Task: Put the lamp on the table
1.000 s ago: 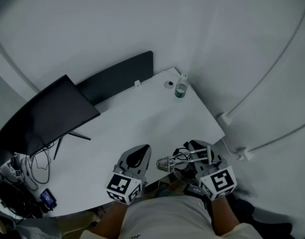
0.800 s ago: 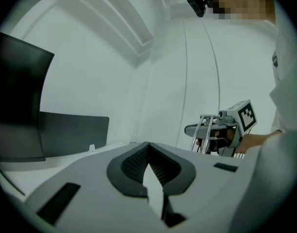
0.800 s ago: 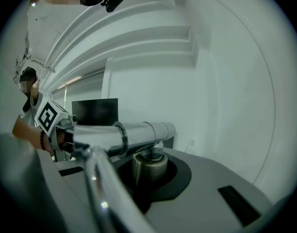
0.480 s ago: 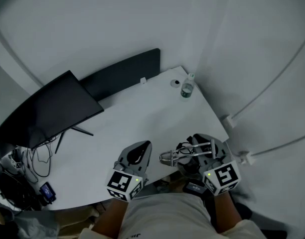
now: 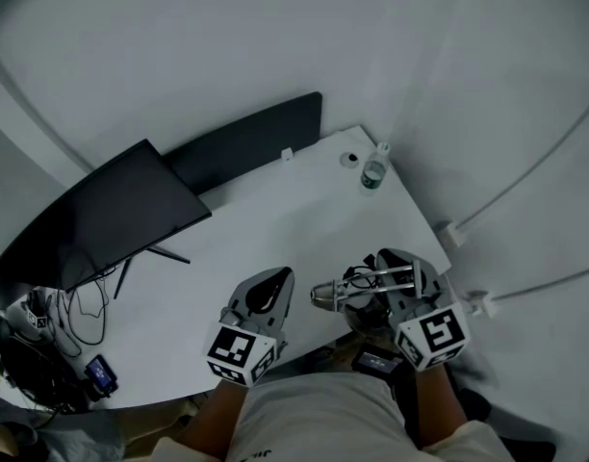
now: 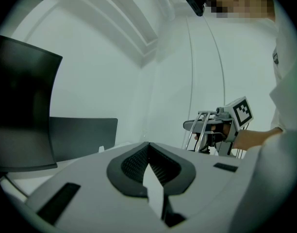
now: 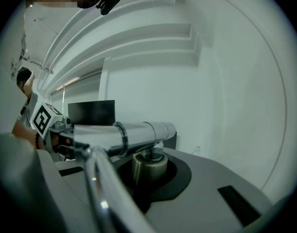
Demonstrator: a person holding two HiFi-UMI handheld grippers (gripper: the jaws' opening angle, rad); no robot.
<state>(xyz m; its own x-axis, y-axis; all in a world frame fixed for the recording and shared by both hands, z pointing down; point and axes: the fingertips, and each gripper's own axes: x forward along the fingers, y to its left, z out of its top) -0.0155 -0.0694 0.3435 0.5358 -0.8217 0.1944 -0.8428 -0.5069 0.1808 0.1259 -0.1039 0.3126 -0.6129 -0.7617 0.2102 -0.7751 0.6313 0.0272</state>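
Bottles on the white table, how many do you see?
1. The bottle stands upright at the table's far right corner, close to the wall. The tilted monitor could hide another behind it.

White table (image 5: 275, 229) carries a monitor (image 5: 102, 215), a bottle (image 5: 374, 169) at its far corner

Silver lamp (image 5: 325, 295), horizontal, over white table (image 5: 275, 219) edge

Head view: high above, steeply down, far; covers white table (image 5: 275, 219), monitor (image 5: 102, 215), left gripper (image 5: 273, 285), right gripper (image 5: 386, 275). Left gripper view: low, close, along own jaws; monitor left, right gripper at right. Right gripper view: close along lamp (image 7: 124, 132), facing monitor; left gripper at left edge.
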